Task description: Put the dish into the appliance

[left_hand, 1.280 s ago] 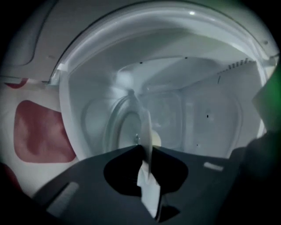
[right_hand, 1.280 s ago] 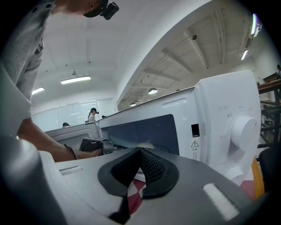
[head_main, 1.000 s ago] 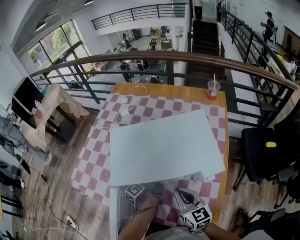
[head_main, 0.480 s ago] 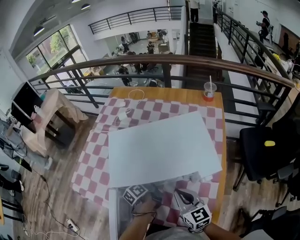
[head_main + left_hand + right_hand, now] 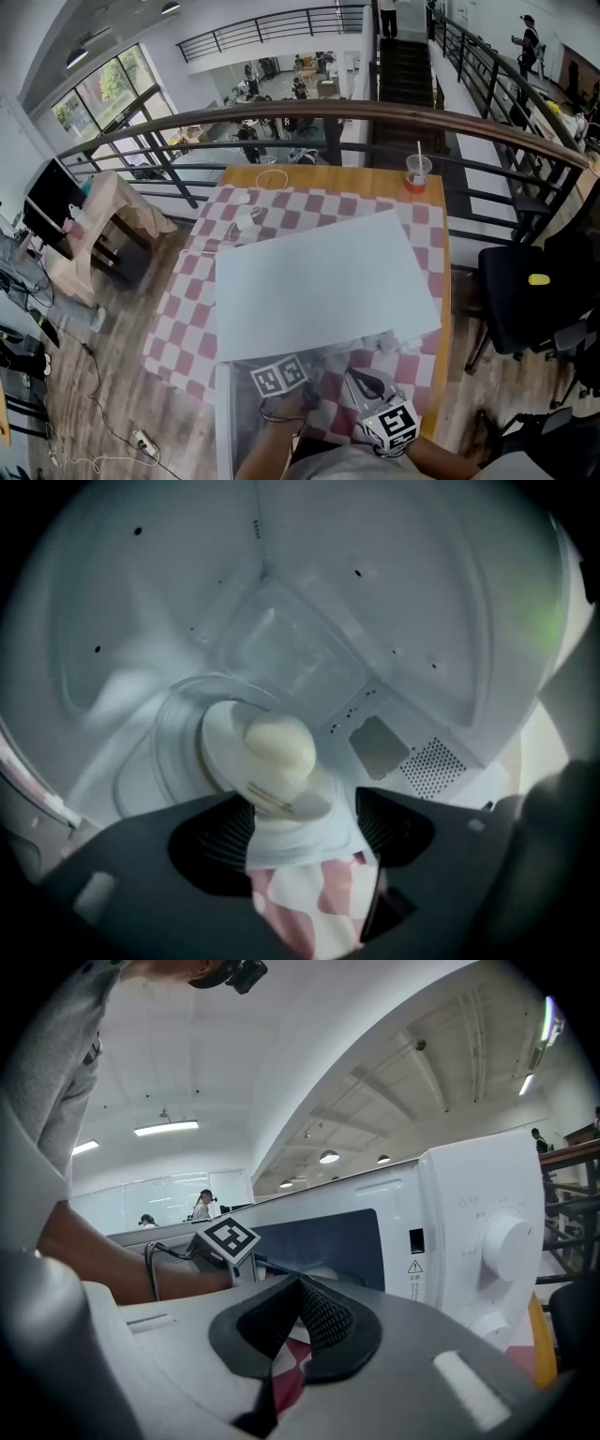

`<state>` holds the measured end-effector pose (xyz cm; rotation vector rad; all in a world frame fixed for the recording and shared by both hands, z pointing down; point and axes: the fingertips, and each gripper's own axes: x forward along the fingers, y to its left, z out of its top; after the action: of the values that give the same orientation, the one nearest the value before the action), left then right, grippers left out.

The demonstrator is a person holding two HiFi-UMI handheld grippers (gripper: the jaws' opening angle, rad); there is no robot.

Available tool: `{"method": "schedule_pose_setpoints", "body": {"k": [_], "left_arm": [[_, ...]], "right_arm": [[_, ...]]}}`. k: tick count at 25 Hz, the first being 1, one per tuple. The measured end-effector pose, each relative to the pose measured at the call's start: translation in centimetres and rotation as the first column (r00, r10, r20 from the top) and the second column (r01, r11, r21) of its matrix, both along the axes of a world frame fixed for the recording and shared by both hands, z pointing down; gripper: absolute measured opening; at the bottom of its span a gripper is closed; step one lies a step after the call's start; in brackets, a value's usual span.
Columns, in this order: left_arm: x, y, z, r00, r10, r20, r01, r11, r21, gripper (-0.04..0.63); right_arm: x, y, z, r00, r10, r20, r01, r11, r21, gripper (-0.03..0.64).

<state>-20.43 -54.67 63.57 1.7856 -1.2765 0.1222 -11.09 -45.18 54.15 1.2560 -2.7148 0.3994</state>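
A small white dish with a pale round bun on it lies on the glass turntable inside the white microwave. My left gripper reaches into the cavity. Its jaws have just been opening and now stand wide, with the near rim of the dish between the pads but untouched. From above only its marker cube and the forearm show under the microwave's top. My right gripper is shut on nothing and held in front of the microwave's control panel.
The microwave's door hangs open to the left. A red-and-white checked cloth covers the wooden table. A plastic cup with a straw stands at the far right corner. Beyond are a railing and, at right, a black chair.
The left gripper's marker cube has rolled and shifted slightly rightwards at the microwave's mouth. The right gripper has stayed put.
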Motion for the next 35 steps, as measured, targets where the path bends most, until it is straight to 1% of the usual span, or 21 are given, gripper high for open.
{"method": "schedule_pose_setpoints", "body": {"k": [2, 3, 5, 7, 11, 16, 20, 22, 25, 29, 31, 35], "left_arm": [[0.2, 0.3, 0.3, 0.995, 0.044, 0.092, -0.044, 0.999, -0.003, 0.342], [0.3, 0.4, 0.5, 0.988, 0.067, 0.141, -0.066, 0.998, -0.007, 0.344], [0.5, 0.6, 0.9, 0.967, 0.108, 0.233, -0.107, 0.994, -0.015, 0.350], [0.5, 0.9, 1.1, 0.946, 0.132, 0.296, -0.133, 0.991, -0.018, 0.351], [0.5, 1.5, 1.6, 0.914, 0.156, 0.375, -0.156, 0.987, -0.032, 0.351], [0.5, 2.1, 2.0, 0.870, 0.183, 0.457, -0.167, 0.983, -0.075, 0.350], [0.4, 2.9, 2.1, 0.829, 0.219, 0.514, -0.174, 0.975, -0.134, 0.337], [0.4, 3.4, 2.1, 0.818, 0.226, 0.529, -0.166, 0.973, -0.159, 0.330], [0.0, 4.3, 2.0, 0.816, 0.212, 0.538, -0.146, 0.976, -0.162, 0.318], [-0.2, 5.2, 1.7, 0.841, 0.167, 0.514, -0.118, 0.985, -0.126, 0.310], [-0.4, 5.8, 1.2, 0.854, 0.131, 0.504, -0.101, 0.991, -0.087, 0.297], [-0.6, 7.9, -0.8, 0.895, 0.043, 0.444, -0.061, 0.998, 0.027, 0.273]], "right_arm": [[0.1, 0.1, 0.0, 1.000, -0.001, -0.003, 0.001, 1.000, 0.004, -0.002], [0.1, 0.1, 0.0, 1.000, -0.001, -0.005, 0.001, 1.000, 0.006, -0.002], [0.2, 0.3, 0.0, 1.000, 0.000, -0.008, 0.000, 1.000, 0.011, -0.002], [0.2, 0.5, 0.0, 1.000, 0.000, -0.015, 0.000, 1.000, 0.018, -0.002], [0.6, 1.2, 0.0, 1.000, 0.000, -0.028, 0.000, 1.000, 0.026, -0.002], [1.4, 2.1, 0.3, 0.999, 0.004, -0.045, -0.003, 1.000, 0.025, -0.002], [1.9, 2.8, 0.4, 0.999, 0.011, -0.053, -0.009, 1.000, 0.023, -0.002], [2.1, 3.2, 0.3, 0.998, 0.011, -0.057, -0.010, 1.000, 0.023, -0.002], [2.3, 3.8, 0.5, 0.998, 0.009, -0.062, -0.007, 1.000, 0.025, -0.002], [2.6, 4.2, 0.4, 0.998, 0.008, -0.061, -0.006, 0.999, 0.033, -0.002], [2.7, 4.4, 0.5, 0.998, 0.005, -0.063, -0.003, 0.999, 0.035, -0.002], [2.9, 5.1, 0.3, 0.998, -0.001, -0.071, 0.005, 0.999, 0.046, -0.002]]}}
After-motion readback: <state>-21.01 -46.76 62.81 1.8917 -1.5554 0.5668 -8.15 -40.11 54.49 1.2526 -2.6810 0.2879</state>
